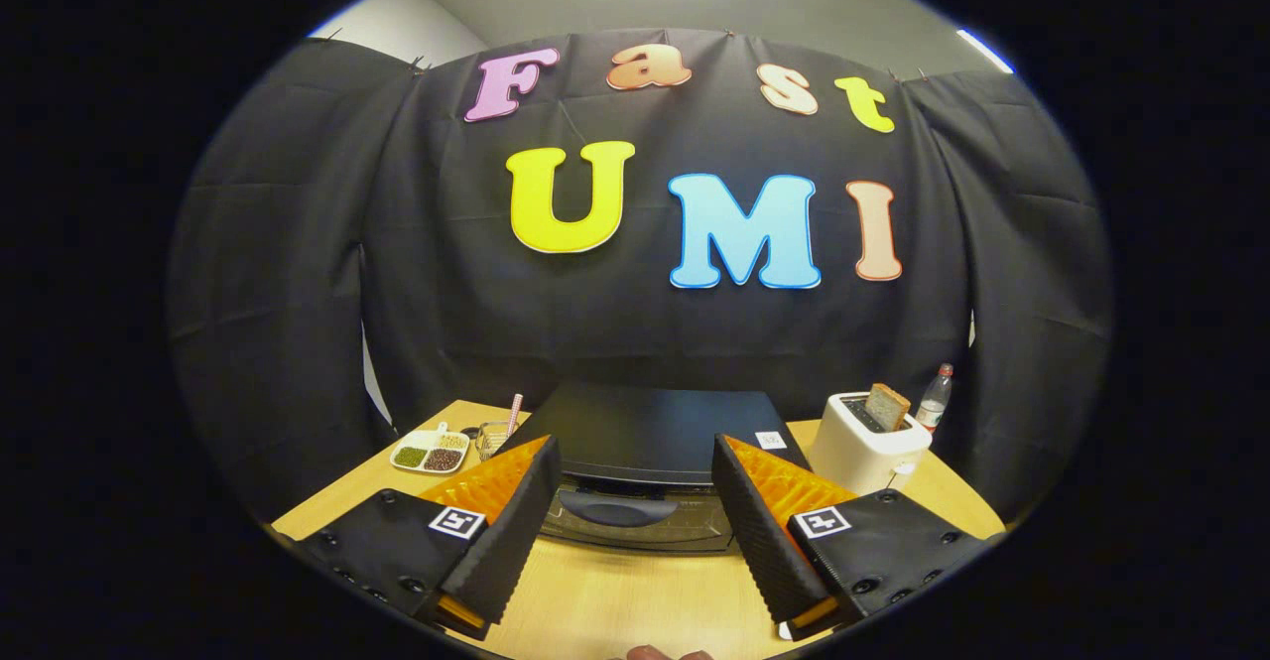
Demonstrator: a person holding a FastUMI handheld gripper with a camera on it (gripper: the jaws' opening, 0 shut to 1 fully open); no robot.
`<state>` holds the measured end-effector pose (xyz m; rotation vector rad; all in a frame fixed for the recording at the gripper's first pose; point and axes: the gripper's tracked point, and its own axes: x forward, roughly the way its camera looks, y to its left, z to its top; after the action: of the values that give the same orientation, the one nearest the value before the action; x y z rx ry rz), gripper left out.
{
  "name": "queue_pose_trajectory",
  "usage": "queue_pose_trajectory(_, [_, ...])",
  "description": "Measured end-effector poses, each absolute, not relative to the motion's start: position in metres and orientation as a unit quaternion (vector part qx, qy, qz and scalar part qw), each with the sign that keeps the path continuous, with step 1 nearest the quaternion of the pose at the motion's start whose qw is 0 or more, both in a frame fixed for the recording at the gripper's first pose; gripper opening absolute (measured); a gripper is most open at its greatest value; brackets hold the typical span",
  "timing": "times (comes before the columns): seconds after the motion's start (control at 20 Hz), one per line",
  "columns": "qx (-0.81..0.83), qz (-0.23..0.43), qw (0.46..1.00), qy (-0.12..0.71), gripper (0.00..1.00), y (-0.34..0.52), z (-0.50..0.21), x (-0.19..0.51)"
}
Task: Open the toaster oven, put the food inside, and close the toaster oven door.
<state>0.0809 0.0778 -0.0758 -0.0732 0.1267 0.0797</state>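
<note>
I see the wooden bench (615, 600) carrying the black toaster oven (645, 442), door shut, just ahead of my hand-held gripper (635, 471), whose fingers are spread wide with nothing between them. Right of the oven stands a white toaster (858, 447) holding a bread slice (886, 406); left lies a divided dish (430, 450).
</note>
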Motion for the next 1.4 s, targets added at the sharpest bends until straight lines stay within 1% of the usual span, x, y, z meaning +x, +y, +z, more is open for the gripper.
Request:
queue_pose_trajectory(0.2, [-0.024,0.011,0.995,0.094,0.98,0.078,-0.107,0.113])
queue_pose_trajectory(0.4, [-0.047,-0.006,0.993,0.111,0.98,0.074,-0.133,0.144])
queue_pose_trajectory(0.7, [-0.057,-0.005,0.989,0.134,0.99,0.08,-0.167,0.168])
queue_pose_trajectory(0.8, [-0.056,-0.006,0.989,0.133,0.98,0.081,-0.169,0.174])
queue_pose_trajectory(0.9, [-0.036,0.001,0.987,0.155,0.98,0.084,-0.182,0.176])
queue_pose_trajectory(1.05, [-0.037,0.007,0.988,0.151,0.96,0.085,-0.179,0.176])
queue_pose_trajectory(1.2, [-0.035,0.019,0.987,0.159,0.98,0.085,-0.185,0.171])
queue_pose_trajectory(1.4, [-0.042,0.027,0.986,0.158,0.98,0.085,-0.193,0.151])
